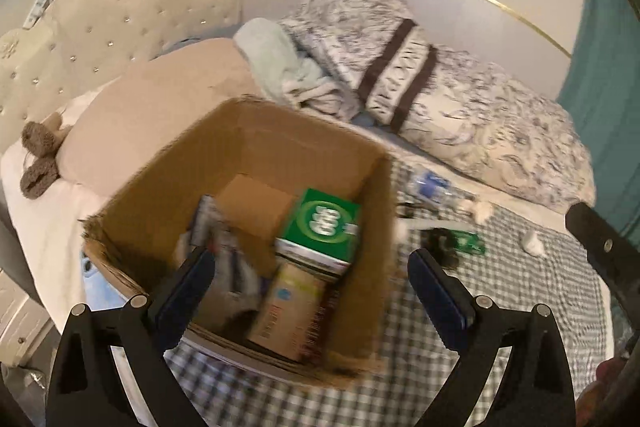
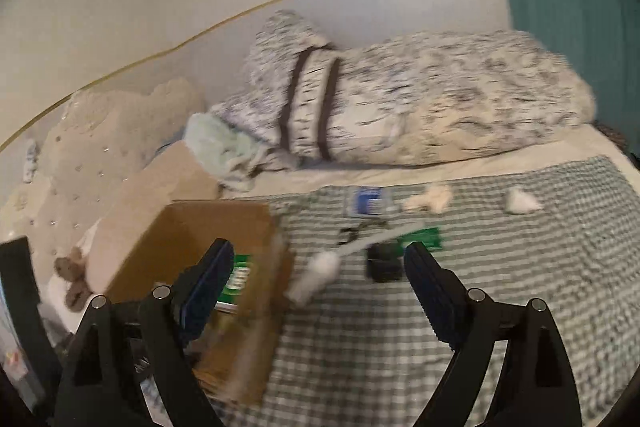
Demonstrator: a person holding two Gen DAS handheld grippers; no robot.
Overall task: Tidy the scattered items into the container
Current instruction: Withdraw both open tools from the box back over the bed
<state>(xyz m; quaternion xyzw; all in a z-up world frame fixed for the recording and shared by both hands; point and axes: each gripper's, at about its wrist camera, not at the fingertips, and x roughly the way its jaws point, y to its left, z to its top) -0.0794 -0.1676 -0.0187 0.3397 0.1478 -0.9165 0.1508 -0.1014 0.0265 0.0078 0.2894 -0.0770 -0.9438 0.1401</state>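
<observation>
In the left wrist view, the left gripper point(image 1: 312, 291) stood wide open and empty over the open brown cardboard box point(image 1: 352, 151) at centre frame, which held a green carton point(image 1: 326, 221). In the right wrist view, the right gripper point(image 2: 318, 281) gaped empty too, the box point(image 2: 192, 227) at lower left, and a small black object point(image 2: 383, 265) lay on the green checked cloth point(image 2: 520, 259) between its fingers.

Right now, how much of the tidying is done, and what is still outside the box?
Done: the box already holds a green carton, a tan carton and other items. In hand: nothing; the left gripper and right gripper are both open and empty. Left on the checked cloth: a bottle, two paper wads, a green packet and a dark object.
</observation>
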